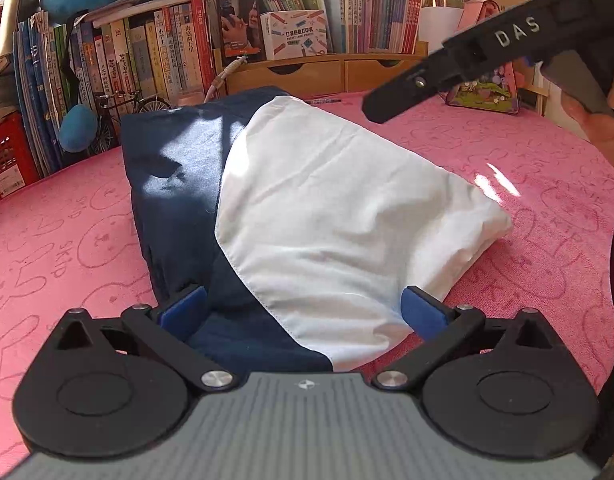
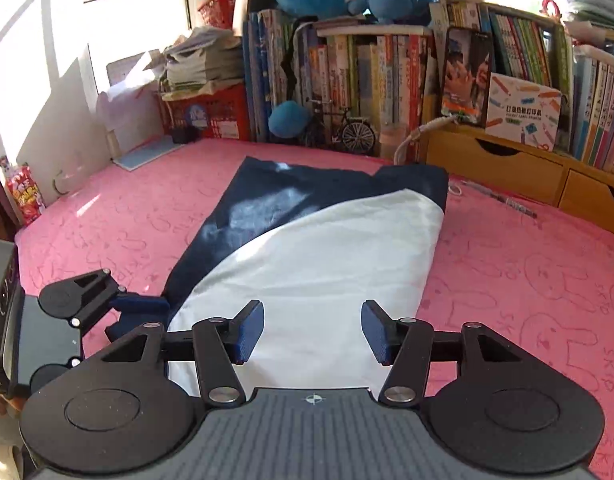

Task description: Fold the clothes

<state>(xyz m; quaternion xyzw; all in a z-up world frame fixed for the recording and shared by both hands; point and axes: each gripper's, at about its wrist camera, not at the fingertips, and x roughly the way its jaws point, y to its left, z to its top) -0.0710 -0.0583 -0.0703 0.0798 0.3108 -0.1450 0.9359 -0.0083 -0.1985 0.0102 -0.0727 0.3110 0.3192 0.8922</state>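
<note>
Navy-white garment (image 1: 307, 208) lay folded on pink table (image 1: 67, 232); left claw (image 1: 303, 312) wide, straddling its edge; right claw (image 2: 313, 332) half-open, empty above it.

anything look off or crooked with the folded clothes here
The navy and white garment lies askew: its white flap crosses the navy at a slant, edges unaligned, with some wrinkles. Nothing spilled or damaged.
</note>
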